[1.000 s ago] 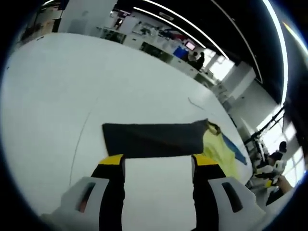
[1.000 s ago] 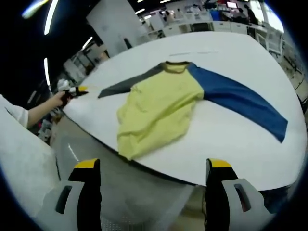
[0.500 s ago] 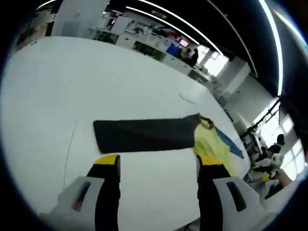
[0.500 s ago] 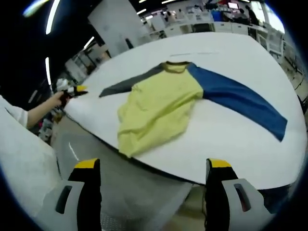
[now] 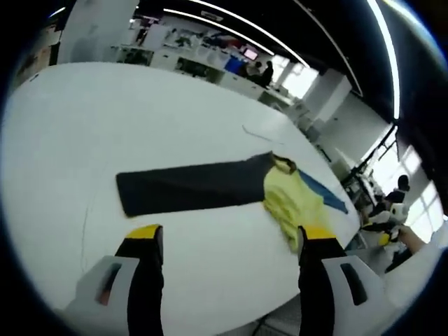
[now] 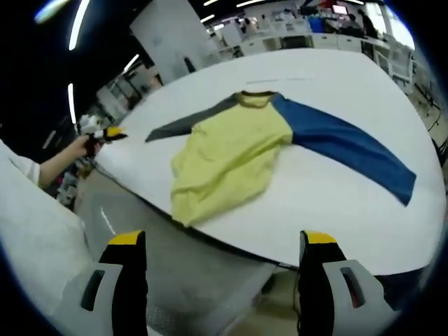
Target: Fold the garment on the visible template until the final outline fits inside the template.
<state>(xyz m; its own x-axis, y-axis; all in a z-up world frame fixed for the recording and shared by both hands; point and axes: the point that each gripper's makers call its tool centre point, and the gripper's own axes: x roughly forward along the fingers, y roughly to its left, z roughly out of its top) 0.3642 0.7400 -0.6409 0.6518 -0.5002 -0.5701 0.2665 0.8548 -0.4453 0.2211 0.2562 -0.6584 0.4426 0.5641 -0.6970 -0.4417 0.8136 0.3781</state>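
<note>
Yellow fabric forms the body of the garment [image 6: 231,157], which lies spread flat on the white worktop [image 6: 336,189]. Its blue sleeve [image 6: 346,147] stretches out to one side and its dark grey sleeve [image 6: 189,122] to the other; the hem sits at the worktop's near edge. In the left gripper view the dark grey sleeve [image 5: 189,189] lies straight across the worktop [image 5: 105,119], with the yellow body [image 5: 294,206] bunched beyond it. A thin line [image 5: 255,133] marks the worktop past the collar, possibly the template outline; the view is too poor to confirm. The left tool [image 5: 227,234] is spread, empty, held above the worktop near the grey sleeve. The right tool [image 6: 217,241] is likewise spread and empty, off the worktop's edge. A person's hand [image 6: 84,147] holds the other tool at the far left.
</note>
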